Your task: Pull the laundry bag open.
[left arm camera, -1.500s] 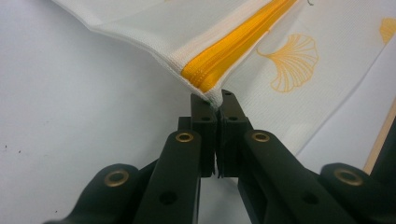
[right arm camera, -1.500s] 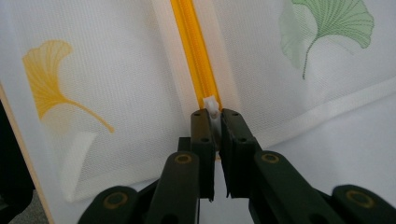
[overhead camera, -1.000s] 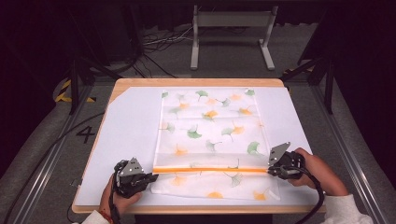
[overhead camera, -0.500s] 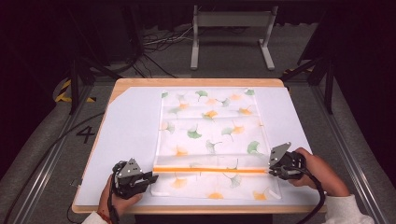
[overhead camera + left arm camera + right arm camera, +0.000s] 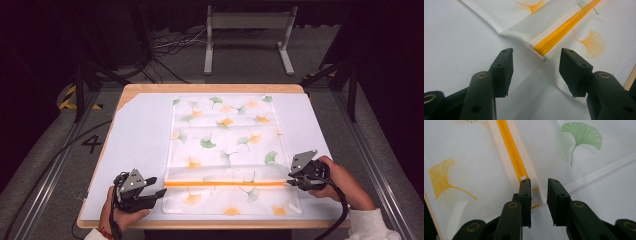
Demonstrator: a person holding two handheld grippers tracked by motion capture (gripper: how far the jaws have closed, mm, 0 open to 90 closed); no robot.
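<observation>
Now | cloth (image 5: 227, 150) lies flat on counter (image 5: 140, 145), soft, thin, light, floppy | grab by orange zipper (image 5: 225, 184) ends | left gripper (image 5: 159, 187) just opening, nothing inside | right gripper (image 5: 290, 177) just opening beside zipper end, pinching nothing

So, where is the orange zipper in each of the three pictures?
High view: the orange zipper runs level across the near part of the cloth.
Left gripper view: upper right, ending ahead of the open jaws.
Right gripper view: upper middle, ending at the jaws.
Shared landmark: yellow leaf print.
</observation>
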